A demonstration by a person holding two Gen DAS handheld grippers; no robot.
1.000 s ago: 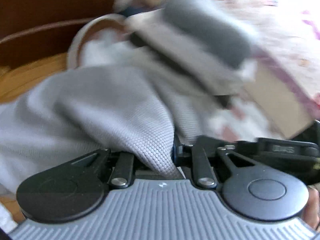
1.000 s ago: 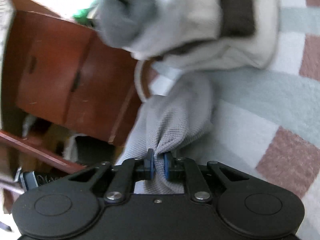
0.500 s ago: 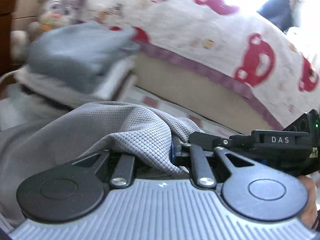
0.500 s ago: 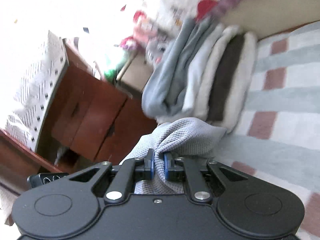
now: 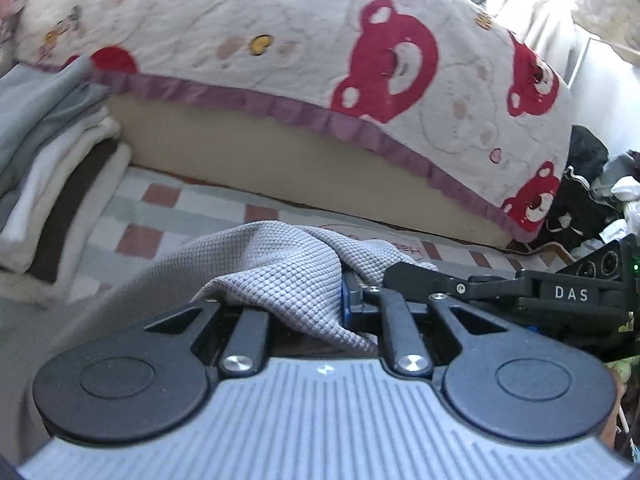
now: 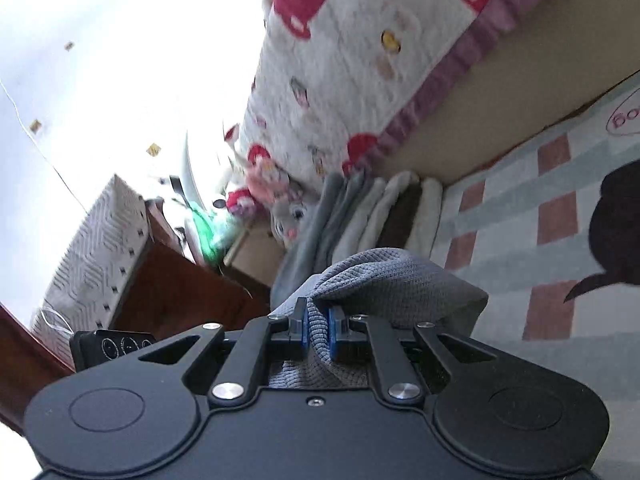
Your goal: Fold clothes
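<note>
A grey waffle-knit garment (image 5: 280, 268) is bunched over my left gripper (image 5: 340, 300), which is shut on a fold of it; the cloth hides the left finger. The same grey garment (image 6: 400, 276) is pinched between the blue pads of my right gripper (image 6: 316, 334), shut on it. The right gripper's body (image 5: 560, 292) shows at the right of the left wrist view. A stack of folded clothes (image 5: 44, 168) in grey, white and brown sits on the checked rug; that stack (image 6: 368, 220) lies beyond the held cloth in the right wrist view.
A bed with a white bear-print quilt (image 5: 320, 60) and beige side (image 5: 280, 164) stands behind the pink-and-grey checked rug (image 6: 540, 240). A wooden cabinet (image 6: 172, 280) and soft toys (image 6: 276, 200) lie to the left. Dark clutter (image 5: 592, 184) sits at the bed's far end.
Both grippers have lifted and pulled back with the grey garment still held. The folded stack, close and blurred a second ago, now lies farther off, and the bed fills the view.
</note>
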